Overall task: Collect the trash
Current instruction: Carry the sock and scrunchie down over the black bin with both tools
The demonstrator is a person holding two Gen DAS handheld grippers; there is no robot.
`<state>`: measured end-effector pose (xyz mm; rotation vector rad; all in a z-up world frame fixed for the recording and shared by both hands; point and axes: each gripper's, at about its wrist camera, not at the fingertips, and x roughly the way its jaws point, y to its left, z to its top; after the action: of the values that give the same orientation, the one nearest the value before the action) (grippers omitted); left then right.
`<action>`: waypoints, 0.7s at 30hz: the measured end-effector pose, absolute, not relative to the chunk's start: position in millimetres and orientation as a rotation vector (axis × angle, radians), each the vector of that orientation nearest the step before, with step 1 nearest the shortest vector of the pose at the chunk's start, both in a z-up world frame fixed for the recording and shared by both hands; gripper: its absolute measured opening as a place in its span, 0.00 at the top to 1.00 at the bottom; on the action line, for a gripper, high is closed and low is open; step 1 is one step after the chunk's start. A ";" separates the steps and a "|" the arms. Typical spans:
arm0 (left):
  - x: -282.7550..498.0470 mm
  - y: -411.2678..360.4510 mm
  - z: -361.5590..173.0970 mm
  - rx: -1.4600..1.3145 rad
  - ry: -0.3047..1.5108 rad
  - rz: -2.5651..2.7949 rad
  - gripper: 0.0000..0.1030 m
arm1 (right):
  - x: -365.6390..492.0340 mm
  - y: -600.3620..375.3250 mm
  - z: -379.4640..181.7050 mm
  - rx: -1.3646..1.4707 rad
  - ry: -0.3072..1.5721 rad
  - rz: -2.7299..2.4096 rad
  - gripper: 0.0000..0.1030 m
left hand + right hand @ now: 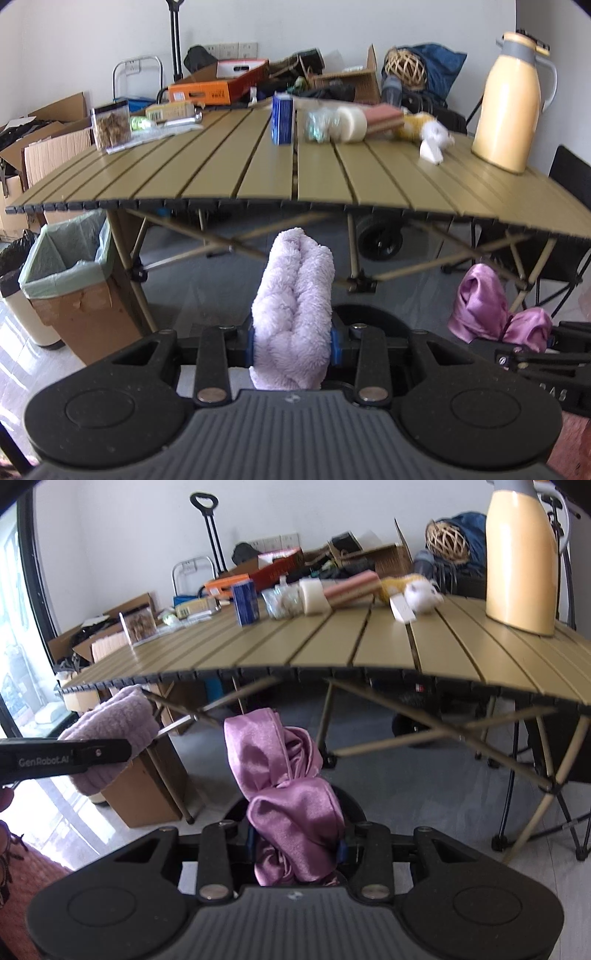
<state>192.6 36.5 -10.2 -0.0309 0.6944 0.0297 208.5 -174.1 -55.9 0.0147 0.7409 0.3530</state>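
Left wrist: left gripper clamps fluffy cloth; right gripper grips, prob., satin cloth.

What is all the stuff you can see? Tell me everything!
fluffy towel: 1, lilac, clamped in left gripper
satin cloth: 1, pink-purple, clamped in right gripper
slatted table: 1, olive, ahead of both grippers
thermos jug: 1, cream, table's right end
small carton: 1, blue, table middle
tape roll: 1, white, beside carton
clear snack box: 1, brown contents, table's left
lined bin box: 1, cardboard with green liner, floor left
left gripper: 1, black, blue-padded fingers
right gripper: 1, black
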 end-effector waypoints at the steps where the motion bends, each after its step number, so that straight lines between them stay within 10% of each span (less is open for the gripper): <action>1: 192.6 36.5 -14.4 -0.026 0.706 0.032 0.66 | 208.5 -174.6 -59.5 0.014 0.752 0.350 0.65; 21: 205.5 47.8 -106.1 -0.010 0.967 0.055 0.66 | 228.1 -206.8 -121.5 0.037 0.933 0.173 0.65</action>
<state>205.5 47.8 -106.1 -0.0104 0.9670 0.0549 228.1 -206.8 -121.5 0.0371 0.9325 0.1733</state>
